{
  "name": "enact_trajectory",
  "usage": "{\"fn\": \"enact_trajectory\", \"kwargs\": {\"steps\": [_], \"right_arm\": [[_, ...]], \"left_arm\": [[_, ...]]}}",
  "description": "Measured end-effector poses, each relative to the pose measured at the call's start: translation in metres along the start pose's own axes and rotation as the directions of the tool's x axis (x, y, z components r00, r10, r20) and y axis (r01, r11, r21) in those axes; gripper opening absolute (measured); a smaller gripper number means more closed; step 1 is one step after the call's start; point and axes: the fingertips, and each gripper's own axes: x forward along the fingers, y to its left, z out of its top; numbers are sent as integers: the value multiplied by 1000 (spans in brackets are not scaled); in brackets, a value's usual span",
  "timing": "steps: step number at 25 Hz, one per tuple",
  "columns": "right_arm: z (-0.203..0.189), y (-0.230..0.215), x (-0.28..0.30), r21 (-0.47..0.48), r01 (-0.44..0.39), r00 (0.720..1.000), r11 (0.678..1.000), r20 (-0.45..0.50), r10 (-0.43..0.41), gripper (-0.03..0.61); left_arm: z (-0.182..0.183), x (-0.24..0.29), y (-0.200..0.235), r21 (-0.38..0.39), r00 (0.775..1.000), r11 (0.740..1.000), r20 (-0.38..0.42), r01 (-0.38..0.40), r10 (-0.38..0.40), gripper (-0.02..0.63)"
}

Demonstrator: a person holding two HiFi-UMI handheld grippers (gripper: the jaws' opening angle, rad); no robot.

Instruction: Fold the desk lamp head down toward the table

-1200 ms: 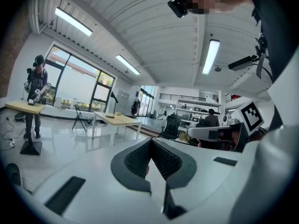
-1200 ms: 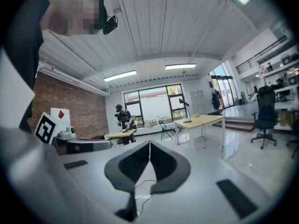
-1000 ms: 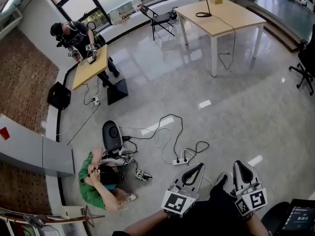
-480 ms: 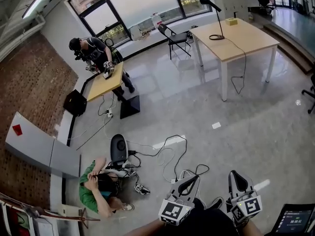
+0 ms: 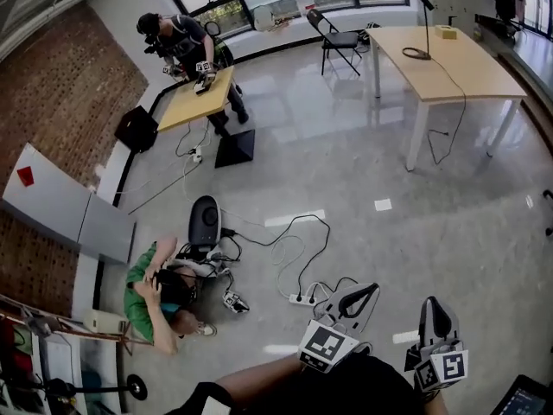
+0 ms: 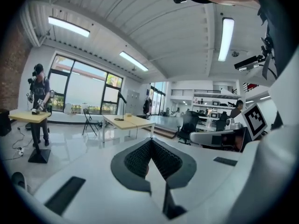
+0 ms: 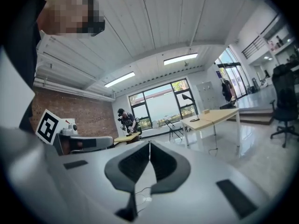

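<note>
The black desk lamp (image 5: 416, 24) stands far off on a light wooden table (image 5: 467, 67) at the upper right, its thin stem upright and its head raised. It shows small in the left gripper view as the lamp (image 6: 122, 107) and in the right gripper view as the lamp (image 7: 190, 107). My left gripper (image 5: 370, 290) and right gripper (image 5: 435, 304) are held low near my body over the floor. Both are shut and empty, and both are far from the lamp. The left gripper (image 6: 150, 142) and right gripper (image 7: 149, 144) have their pads pressed together.
A person in a green shirt (image 5: 149, 305) lies on the floor at the left beside a black device (image 5: 205, 223). Cables and a power strip (image 5: 302, 299) trail just ahead of me. Another person (image 5: 183, 37) works at a small table (image 5: 194, 100). A chair (image 5: 335, 37) stands near the lamp table.
Both grippers, still shut, have travelled level across the room with me. The lamp table has shifted right in the head view, and the power strip now lies closer to the grippers.
</note>
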Motion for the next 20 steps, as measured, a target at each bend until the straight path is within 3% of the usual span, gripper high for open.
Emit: {"fn": "enact_trajectory", "kwargs": {"steps": [3,5,9,11,15,18,20], "right_arm": [[31,-3,41,-51,-33,999,998,22,34,6],[52,-2,79,-84,-104,995,991,-10,104,6],[50,15,171,-89,-268,958,959,-129,256,6],[38,40,212,-100,-366,921,925,-179,345,6],[27,96,270,-94,-533,831,841,-246,499,6],[22,103,308,-70,-611,773,788,-269,575,6],[16,95,323,-41,-634,749,772,-281,600,6]], "left_arm": [[40,21,36,13,995,999,93,-42,41,5],[57,31,62,-19,984,993,134,-118,119,5],[54,33,130,-89,951,959,134,-268,278,5],[47,18,168,-122,918,924,126,-362,376,5],[40,-21,225,-167,826,830,111,-533,553,5],[36,-18,251,-187,765,764,84,-618,639,5],[30,-9,257,-190,741,736,58,-650,669,5]]}}
